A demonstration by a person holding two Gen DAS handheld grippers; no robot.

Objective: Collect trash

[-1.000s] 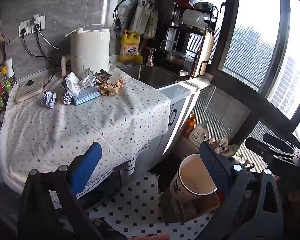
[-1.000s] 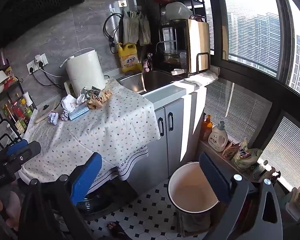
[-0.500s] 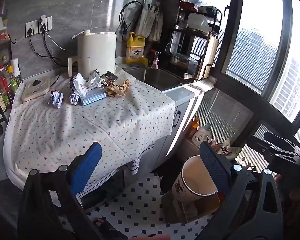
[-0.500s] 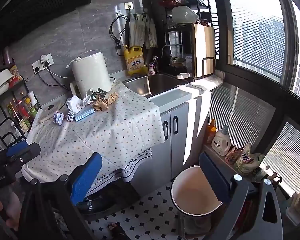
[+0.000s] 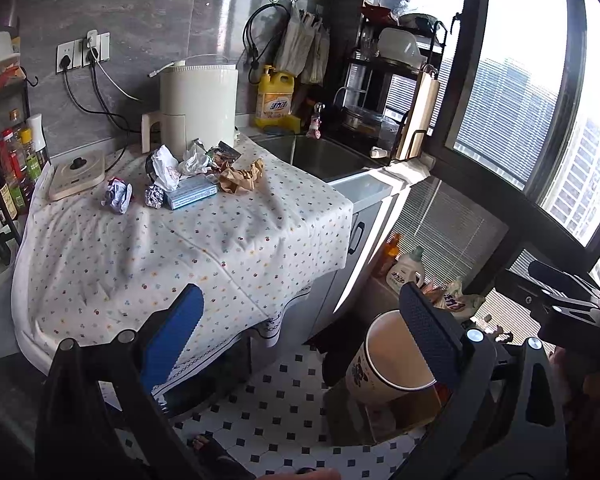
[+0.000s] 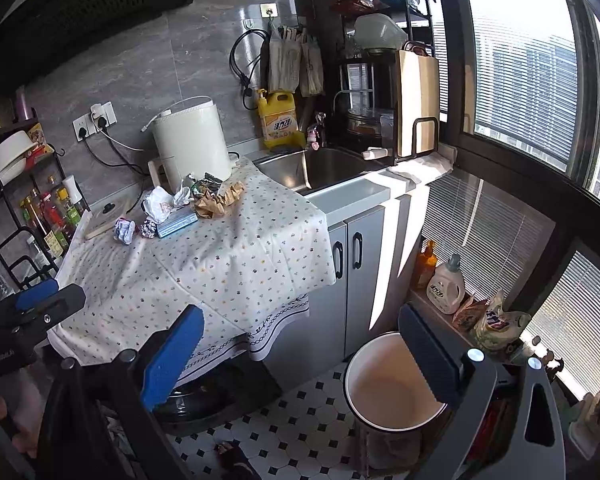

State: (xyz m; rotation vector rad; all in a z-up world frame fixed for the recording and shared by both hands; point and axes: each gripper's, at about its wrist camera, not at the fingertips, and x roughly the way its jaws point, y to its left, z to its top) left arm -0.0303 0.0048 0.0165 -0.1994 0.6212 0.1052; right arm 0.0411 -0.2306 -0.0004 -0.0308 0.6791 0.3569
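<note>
1. Risk: the trash pile (image 5: 192, 178) lies far ahead of both grippers, tight against the white appliance (image 5: 198, 106); a careless reach could nudge that or snag the loose dotted cloth (image 5: 220, 240) over the tabletop.
2. Light scraps may slip on the way to the bin (image 6: 392, 388), low beside the right gripper (image 6: 300, 352).
3. Left gripper (image 5: 304, 332) and right gripper both stand wide apart, holding nothing.
4. Trash looks crumpled: white wrappers, brown paper (image 5: 240, 176), foil ball (image 5: 154, 196), flat blue box (image 5: 192, 192).

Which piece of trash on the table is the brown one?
The crumpled brown paper, at the right end of the pile nearest the sink. The other scraps are white, silvery or printed, and the flat box beside it is pale blue.
</note>
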